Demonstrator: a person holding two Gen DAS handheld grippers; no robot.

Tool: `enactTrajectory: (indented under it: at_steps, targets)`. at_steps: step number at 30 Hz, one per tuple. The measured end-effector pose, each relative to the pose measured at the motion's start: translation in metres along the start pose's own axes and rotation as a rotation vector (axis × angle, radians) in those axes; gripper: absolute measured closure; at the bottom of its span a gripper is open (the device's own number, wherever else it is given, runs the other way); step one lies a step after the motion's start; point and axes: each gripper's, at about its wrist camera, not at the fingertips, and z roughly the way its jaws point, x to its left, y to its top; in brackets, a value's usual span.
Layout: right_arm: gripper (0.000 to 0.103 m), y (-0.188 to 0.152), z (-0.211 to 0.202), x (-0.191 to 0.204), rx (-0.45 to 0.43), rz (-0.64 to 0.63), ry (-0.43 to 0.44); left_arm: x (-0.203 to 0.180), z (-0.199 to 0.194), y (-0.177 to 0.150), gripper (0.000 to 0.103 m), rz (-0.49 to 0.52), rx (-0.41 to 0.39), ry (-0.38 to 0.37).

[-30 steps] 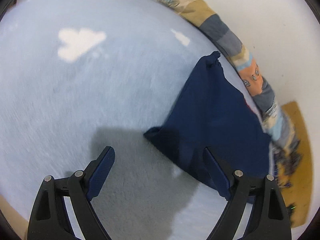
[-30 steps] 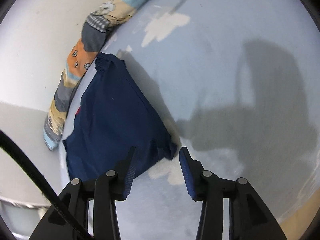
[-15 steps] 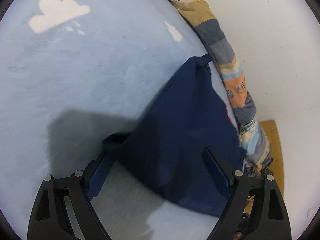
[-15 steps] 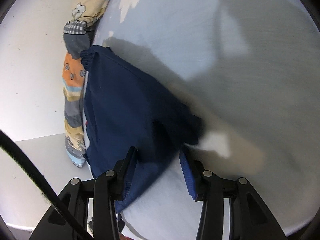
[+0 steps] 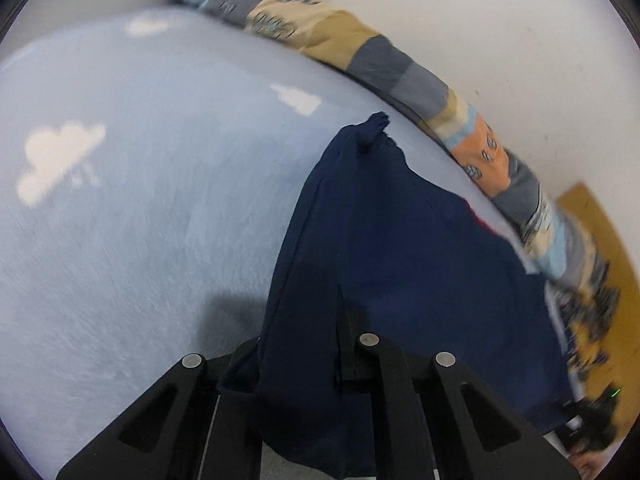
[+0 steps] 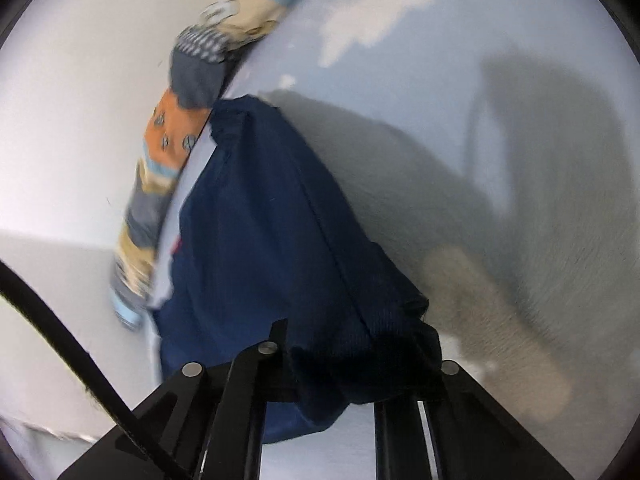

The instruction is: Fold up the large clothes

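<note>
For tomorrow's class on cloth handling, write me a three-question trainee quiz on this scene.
1. True or false: both the left gripper and the right gripper are shut on the navy garment.
2. What is printed on the light blue blanket? A) white clouds B) red stars C) green leaves
3. Fill in: the patchwork roll lies between the blanket and the ____.

Key: 1 true; 2 A; 3 wall.

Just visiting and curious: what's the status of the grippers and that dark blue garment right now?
Left gripper and right gripper: jaws just closed, each shut on the navy garment. Garment on the light blue blanket. Nothing in the way.
</note>
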Motion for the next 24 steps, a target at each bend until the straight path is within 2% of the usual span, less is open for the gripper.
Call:
enactTrajectory:
  at_steps: [3, 8, 16, 17, 18, 19, 20, 21, 22, 24]
  targets:
    - [0.093, -0.005, -0.012, 0.006, -0.014, -0.032, -0.017, -0.004, -0.014, -0.005, 0.094, 0.027, 0.012, 0.017]
    - [0.093, -0.016, -0.038, 0.005, -0.018, -0.044, -0.011, -0.002, -0.038, -0.018, 0.094, 0.014, 0.074, 0.027]
    - [0.093, -0.048, -0.068, -0.039, 0.068, 0.071, -0.022, 0.021, -0.074, -0.051, 0.092, 0.003, 0.171, 0.006]
    - [0.092, -0.050, -0.067, -0.043, 0.082, 0.079, -0.025, 0.023, -0.073, -0.054, 0.089, 0.010, 0.182, 0.012]
    - [0.086, -0.052, -0.065, -0.048, 0.098, 0.087, -0.039, 0.024, -0.070, -0.055, 0.084, 0.013, 0.197, 0.030]
    - [0.079, -0.052, -0.063, -0.053, 0.108, 0.112, -0.062, 0.029, -0.068, -0.054, 0.066, -0.001, 0.203, 0.065]
    - [0.068, -0.052, -0.061, -0.061, 0.115, 0.145, -0.082, 0.035, -0.069, -0.053, 0.056, -0.022, 0.204, 0.093]
    - [0.063, -0.051, -0.061, -0.070, 0.125, 0.192, -0.092, 0.042, -0.072, -0.051, 0.046, -0.051, 0.198, 0.114]
    - [0.063, -0.050, -0.065, -0.077, 0.120, 0.236, -0.084, 0.050, -0.079, -0.049, 0.038, -0.082, 0.177, 0.145]
    - [0.059, -0.049, -0.076, -0.080, 0.083, 0.247, -0.107, 0.060, -0.095, -0.044, 0.032, -0.113, 0.105, 0.235]
